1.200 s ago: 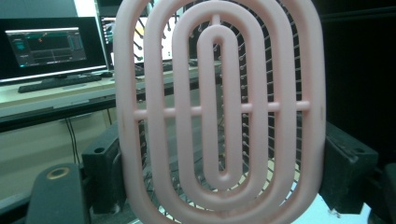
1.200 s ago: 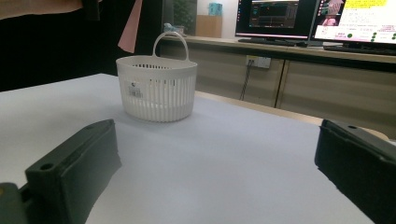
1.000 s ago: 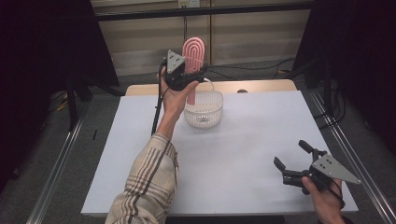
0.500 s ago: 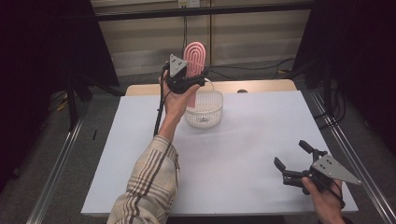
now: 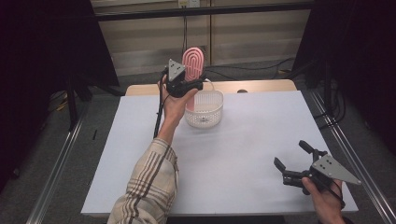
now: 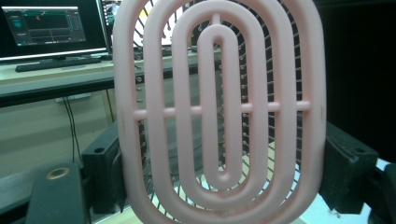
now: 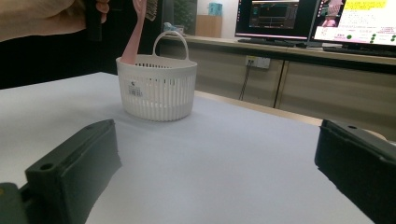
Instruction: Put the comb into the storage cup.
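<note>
My left gripper (image 5: pixel 189 85) pinches the pink brush (image 5: pixel 193 63) at its neck, upright over the basket (image 5: pixel 204 109), handle end dipping inside. I judge it light, stiff plastic, smooth; the neck seems the sound hold, clear of the bristles. My right gripper (image 5: pixel 293 161) rests with jaws spread, empty, on the table (image 5: pixel 243 140).

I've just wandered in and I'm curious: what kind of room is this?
Probably a lab or test workshop, not a home. Computer monitors stand on a bench behind, a bare white table sits in a metal frame, and a person works a pink hairbrush over a white basket.
</note>
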Demonstrator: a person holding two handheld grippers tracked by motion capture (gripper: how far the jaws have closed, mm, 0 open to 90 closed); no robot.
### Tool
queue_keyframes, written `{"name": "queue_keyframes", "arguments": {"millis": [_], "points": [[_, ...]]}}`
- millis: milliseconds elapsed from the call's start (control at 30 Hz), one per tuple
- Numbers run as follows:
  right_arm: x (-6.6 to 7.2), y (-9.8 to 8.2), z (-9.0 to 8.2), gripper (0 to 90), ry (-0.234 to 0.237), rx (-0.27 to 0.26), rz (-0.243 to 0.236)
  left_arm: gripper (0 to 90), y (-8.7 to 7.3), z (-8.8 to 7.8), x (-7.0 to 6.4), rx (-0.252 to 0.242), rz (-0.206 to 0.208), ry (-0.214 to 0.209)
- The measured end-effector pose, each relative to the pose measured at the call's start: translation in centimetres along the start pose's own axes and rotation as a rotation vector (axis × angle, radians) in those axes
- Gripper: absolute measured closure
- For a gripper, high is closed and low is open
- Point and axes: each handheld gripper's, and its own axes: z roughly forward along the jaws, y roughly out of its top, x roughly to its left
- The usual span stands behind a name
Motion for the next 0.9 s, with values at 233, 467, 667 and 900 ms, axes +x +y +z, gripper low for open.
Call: {"name": "queue_keyframes", "arguments": {"millis": [233, 467, 667, 900], "points": [[0.0, 0.0, 0.0, 0.0, -0.002, 0.003, -0.001, 19.2, -0.7, -0.1, 0.2, 0.015, 0.006, 0.006], [0.0, 0.0, 0.0, 0.0, -0.002, 0.003, 0.001, 19.2, -1.4, -0.2, 0.1, 0.028, 0.012, 0.007], [0.0, 0.0, 0.0, 0.0, 0.000, 0.004, -0.001, 19.2, -1.7, 0.0, -0.2, 0.042, 0.029, 0.013], [0.0, 0.0, 0.1, 0.0, 0.002, 0.004, -0.003, 19.2, -2.0, 0.1, -0.2, 0.058, 0.030, 0.030]]}}
